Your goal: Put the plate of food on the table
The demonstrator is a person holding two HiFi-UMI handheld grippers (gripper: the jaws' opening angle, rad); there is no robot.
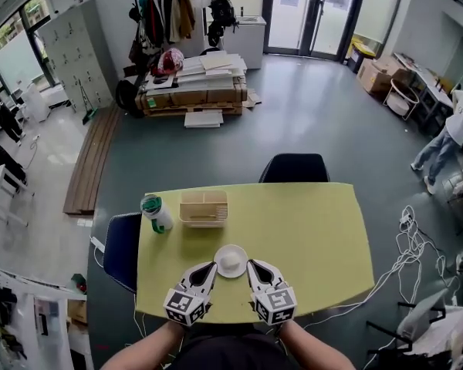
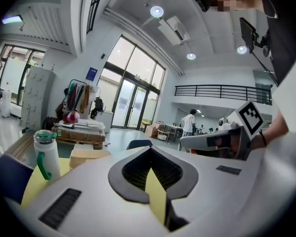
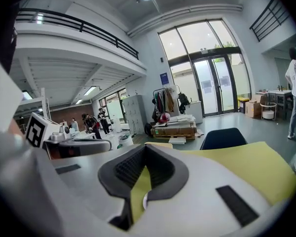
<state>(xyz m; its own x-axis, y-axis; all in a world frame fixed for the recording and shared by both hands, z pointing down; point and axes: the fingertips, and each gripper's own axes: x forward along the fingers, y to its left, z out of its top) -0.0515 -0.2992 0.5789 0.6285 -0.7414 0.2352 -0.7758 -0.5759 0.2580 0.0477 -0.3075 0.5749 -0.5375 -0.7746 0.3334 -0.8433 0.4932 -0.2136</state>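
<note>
Already the plate of food sits on the yellow bench, between our left claw and right claw, both clenched empty. Next, we judge, simply draw them clear.

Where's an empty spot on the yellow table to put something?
The yellow table is bare across its right half, right of the white plate of food and beige slatted basket. Left is crowded, with a green-capped white bottle.
</note>
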